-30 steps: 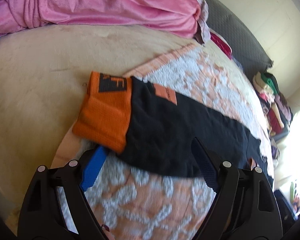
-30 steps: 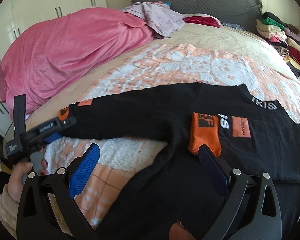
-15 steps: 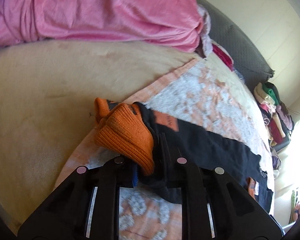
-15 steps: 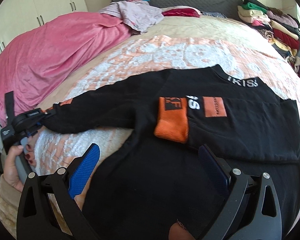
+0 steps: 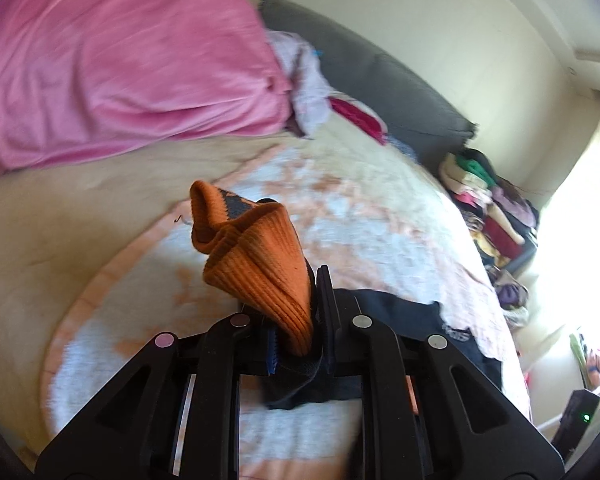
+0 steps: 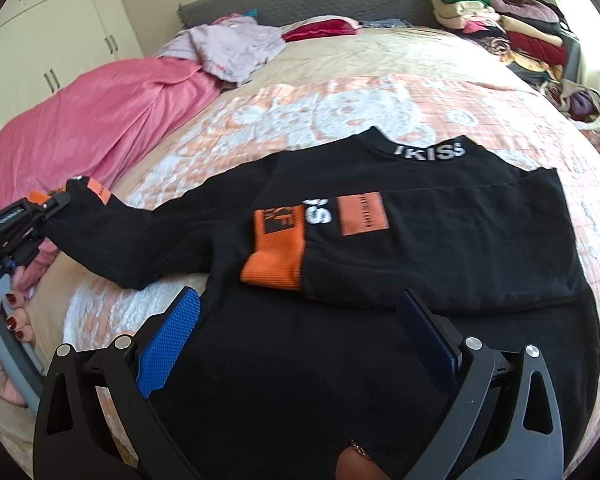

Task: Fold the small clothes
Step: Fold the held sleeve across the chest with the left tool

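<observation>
Left gripper [image 5: 296, 332] jaws just closed, clamped on orange sleeve cuff [image 5: 256, 264] of black sweatshirt [image 6: 380, 300]. Right gripper [image 6: 300, 336] wide open, empty, above its hem.

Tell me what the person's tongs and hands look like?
Both tongs are black plastic with triangle cut-outs and round silver screws. The right tongs have bumpy blue pads. The left tongs have blue pads too. Seen from the right camera, the left one has a grey handle and small white lettering on its side. The hand on it has dark red nail polish.
</observation>
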A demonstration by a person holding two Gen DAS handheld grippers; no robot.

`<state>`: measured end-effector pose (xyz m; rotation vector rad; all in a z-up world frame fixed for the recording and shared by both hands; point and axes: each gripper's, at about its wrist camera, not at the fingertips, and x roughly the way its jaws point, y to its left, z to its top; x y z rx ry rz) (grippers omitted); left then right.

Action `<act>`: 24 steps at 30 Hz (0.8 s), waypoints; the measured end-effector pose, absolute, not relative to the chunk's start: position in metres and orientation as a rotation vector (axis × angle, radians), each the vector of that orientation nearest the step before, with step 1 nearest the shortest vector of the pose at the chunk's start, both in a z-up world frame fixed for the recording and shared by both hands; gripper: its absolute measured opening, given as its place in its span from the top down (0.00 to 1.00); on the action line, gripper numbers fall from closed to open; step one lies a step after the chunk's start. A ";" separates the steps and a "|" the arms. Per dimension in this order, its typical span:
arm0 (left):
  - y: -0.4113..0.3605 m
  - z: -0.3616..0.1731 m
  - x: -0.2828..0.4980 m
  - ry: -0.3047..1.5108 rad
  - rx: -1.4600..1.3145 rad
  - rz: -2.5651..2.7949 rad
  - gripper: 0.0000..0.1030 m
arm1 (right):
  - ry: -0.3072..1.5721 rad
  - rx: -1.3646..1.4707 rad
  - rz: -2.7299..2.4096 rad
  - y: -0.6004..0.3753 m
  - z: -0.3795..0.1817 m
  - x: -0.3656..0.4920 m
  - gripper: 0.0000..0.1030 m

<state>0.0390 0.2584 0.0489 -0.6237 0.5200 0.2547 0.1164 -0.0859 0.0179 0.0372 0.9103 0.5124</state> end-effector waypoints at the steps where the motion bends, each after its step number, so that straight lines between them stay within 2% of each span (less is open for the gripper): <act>1: 0.250 0.053 0.045 0.520 -0.612 0.230 0.91 | 0.909 0.044 0.505 -0.090 0.019 0.117 0.05; 4: 0.231 0.059 0.056 0.523 -0.591 0.180 0.94 | 0.904 0.074 0.470 -0.107 0.021 0.121 0.05; 12: 0.173 0.062 0.084 0.560 -0.538 0.051 0.94 | 0.901 0.150 0.369 -0.155 0.021 0.129 0.05; 24: 0.091 0.039 0.113 0.671 -0.449 -0.106 0.94 | 0.881 0.276 0.232 -0.225 0.021 0.135 0.05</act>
